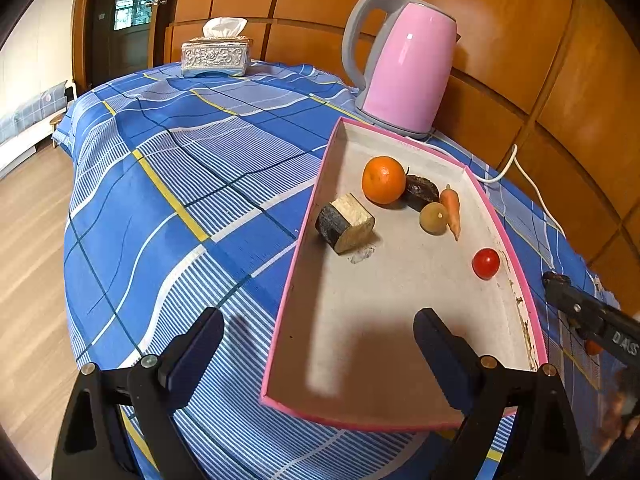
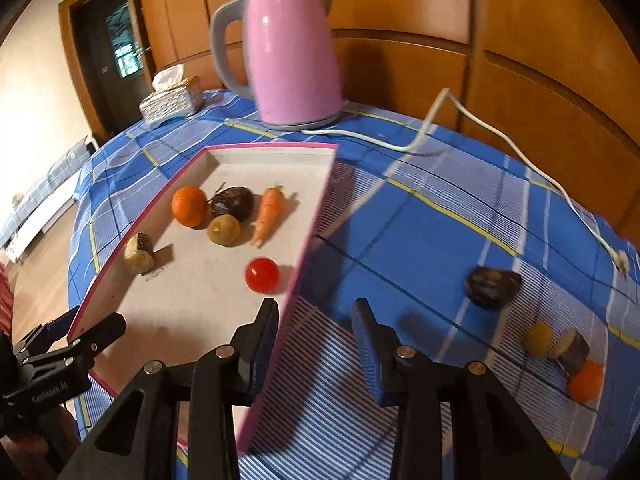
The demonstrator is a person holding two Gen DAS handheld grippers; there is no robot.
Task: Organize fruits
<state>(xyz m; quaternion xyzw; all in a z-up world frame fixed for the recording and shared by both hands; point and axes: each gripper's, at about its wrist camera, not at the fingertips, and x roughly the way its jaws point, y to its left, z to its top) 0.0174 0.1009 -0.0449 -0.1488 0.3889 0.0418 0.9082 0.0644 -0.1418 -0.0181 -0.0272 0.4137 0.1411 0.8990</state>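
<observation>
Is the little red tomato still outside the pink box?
No, the red tomato lies inside the pink box on its pale floor, close to the wall nearest the right gripper.

Left gripper (image 1: 318,354) angled downward, jaws wide apart and empty; right gripper (image 2: 316,344) likewise, jaws parted.

Tomato (image 2: 262,275) in tray (image 2: 312,216), kettle (image 2: 292,60) behind.
</observation>
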